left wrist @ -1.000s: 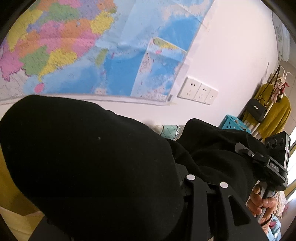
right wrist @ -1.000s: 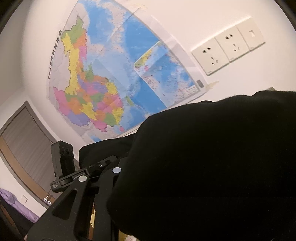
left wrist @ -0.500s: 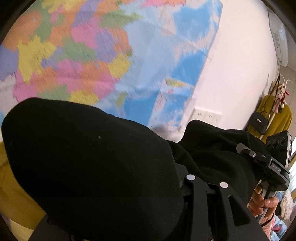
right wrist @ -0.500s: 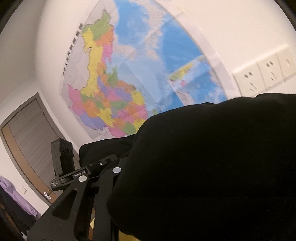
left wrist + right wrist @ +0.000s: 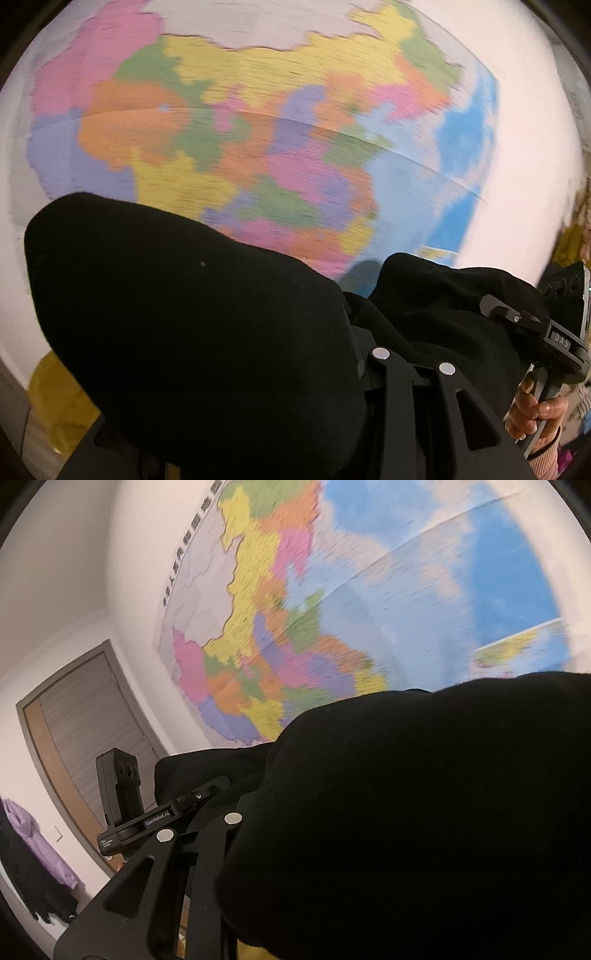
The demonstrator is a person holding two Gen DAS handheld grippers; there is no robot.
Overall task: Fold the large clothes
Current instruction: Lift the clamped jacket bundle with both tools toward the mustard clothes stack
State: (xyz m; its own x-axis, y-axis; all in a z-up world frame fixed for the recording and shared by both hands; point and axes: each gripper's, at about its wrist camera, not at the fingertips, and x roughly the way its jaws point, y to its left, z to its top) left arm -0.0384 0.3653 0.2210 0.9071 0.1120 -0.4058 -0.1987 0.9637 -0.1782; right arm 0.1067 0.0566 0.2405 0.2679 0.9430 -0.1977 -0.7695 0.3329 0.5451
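draping over both grippers: black garment [image 5: 192, 332] | left gripper [image 5: 354, 350] fingers clamped on it | right gripper [image 5: 236, 834] fingers clamped on it | behind: wall map [image 5: 258, 129], blurred

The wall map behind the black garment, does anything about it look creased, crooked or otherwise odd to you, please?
Yes. The wall map shows raised fold creases running across it, so it does not lie flat on the wall. The black garment hides its lower edge, and motion blur prevents judging whether it hangs straight.

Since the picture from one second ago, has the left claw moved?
Yes. The left claw, shut on the black garment, has risen: the wall map now fills its view, and the sockets seen earlier have dropped out of sight.
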